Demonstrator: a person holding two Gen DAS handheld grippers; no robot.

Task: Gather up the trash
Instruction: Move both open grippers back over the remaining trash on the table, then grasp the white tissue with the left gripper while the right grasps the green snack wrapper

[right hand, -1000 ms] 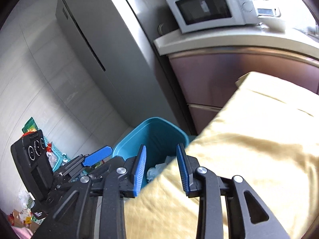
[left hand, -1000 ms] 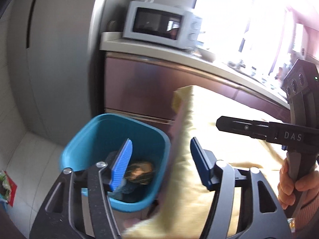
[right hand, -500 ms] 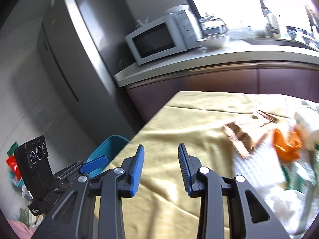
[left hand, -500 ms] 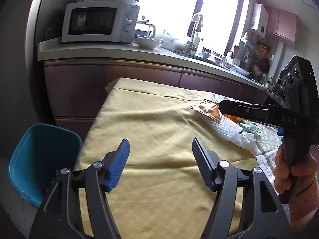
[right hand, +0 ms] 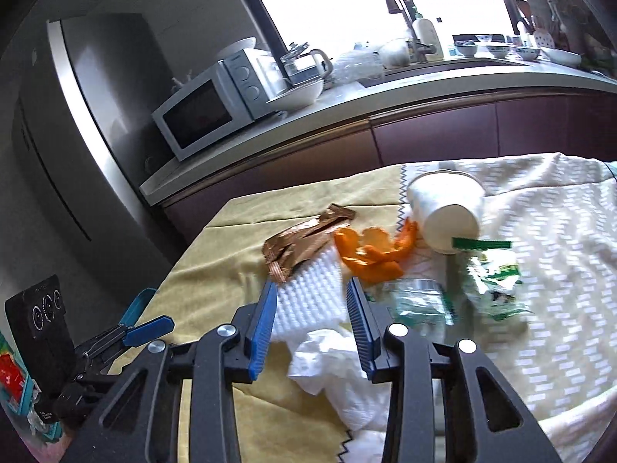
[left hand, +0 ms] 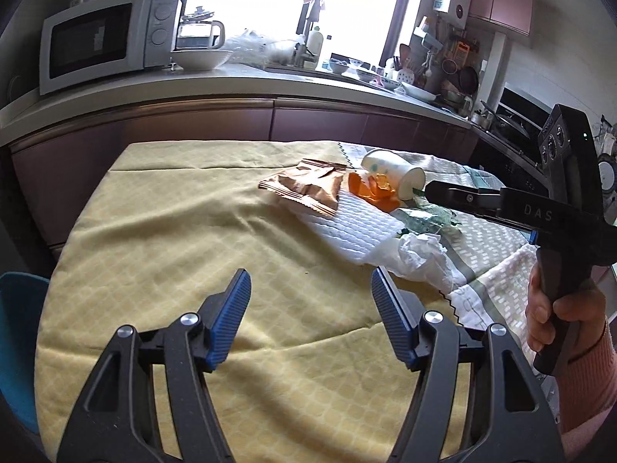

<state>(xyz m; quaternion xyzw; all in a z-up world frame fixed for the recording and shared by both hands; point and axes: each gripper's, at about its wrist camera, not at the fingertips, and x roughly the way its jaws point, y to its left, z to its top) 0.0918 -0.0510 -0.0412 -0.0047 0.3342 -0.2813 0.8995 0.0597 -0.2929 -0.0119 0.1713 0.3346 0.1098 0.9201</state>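
Swung away from the blue bin (left hand: 17, 343), now at the left edge, toward trash heaped on the yellow-clothed desk (left hand: 162, 231): brown wrapper (left hand: 304, 187), orange peel (left hand: 372, 193) touching a tipped paper cup (left hand: 393, 171), white padded sheet (left hand: 347, 227), crumpled tissue (left hand: 422, 256), green-printed plastic (right hand: 493, 277). Left tongs (left hand: 308, 312) gaping wide over bare cloth, gripping nothing. Right tongs (right hand: 311, 326) just been opening, nothing pinched, hovering above sheet and tissue. Behind, microwave (left hand: 100, 38) on the kitchen counter (left hand: 270, 81).
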